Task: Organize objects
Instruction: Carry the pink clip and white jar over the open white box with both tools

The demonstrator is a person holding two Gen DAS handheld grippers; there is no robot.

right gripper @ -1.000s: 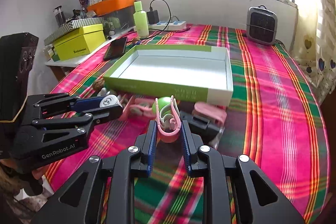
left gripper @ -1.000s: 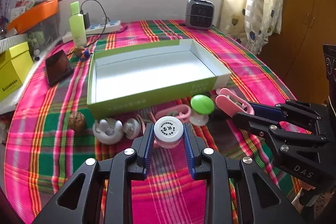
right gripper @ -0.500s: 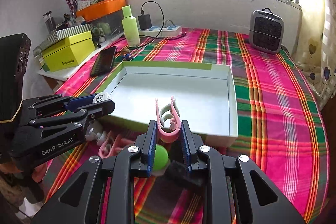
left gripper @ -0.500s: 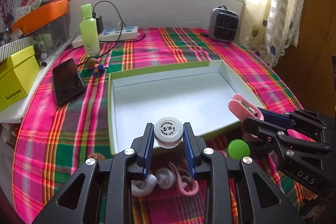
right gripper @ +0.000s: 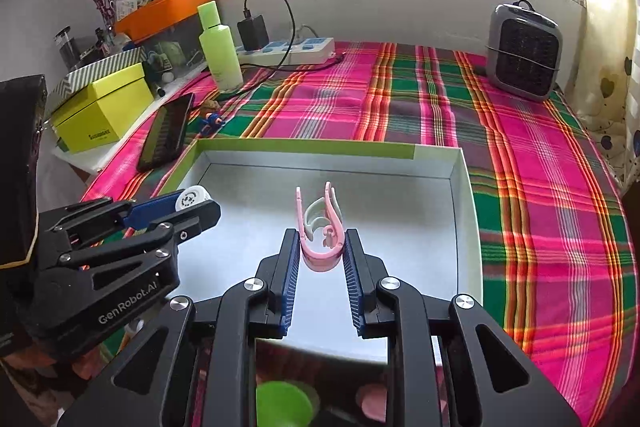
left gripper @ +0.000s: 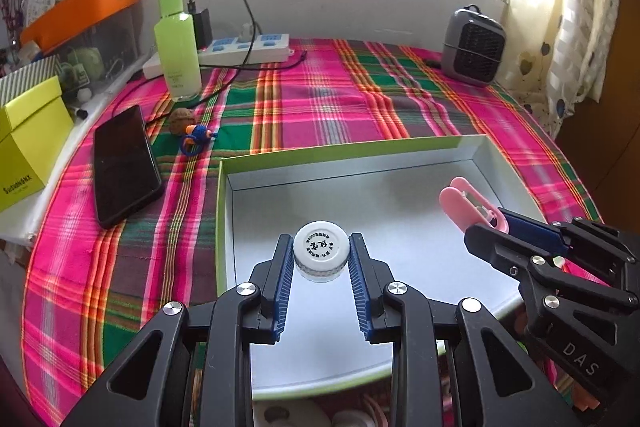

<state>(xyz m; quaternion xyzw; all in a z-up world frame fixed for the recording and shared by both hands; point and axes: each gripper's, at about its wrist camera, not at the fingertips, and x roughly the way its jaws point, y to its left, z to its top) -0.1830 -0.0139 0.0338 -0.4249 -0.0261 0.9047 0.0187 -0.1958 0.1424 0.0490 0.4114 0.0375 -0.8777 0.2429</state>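
Observation:
My left gripper is shut on a small white round jar with a printed lid, held above the left part of the shallow green-edged white box. My right gripper is shut on a pink clip, held above the middle of the same box. Each gripper shows in the other's view: the right one with the pink clip, the left one with the jar. The box floor under both looks bare.
A black phone, a green bottle, a power strip, a small heater and a yellow box stand around the plaid table. A green round object and pink items lie near the box's front edge.
Both grippers have lifted their objects off the table in front of the box and carried them forward, over the front wall, to above the box floor.

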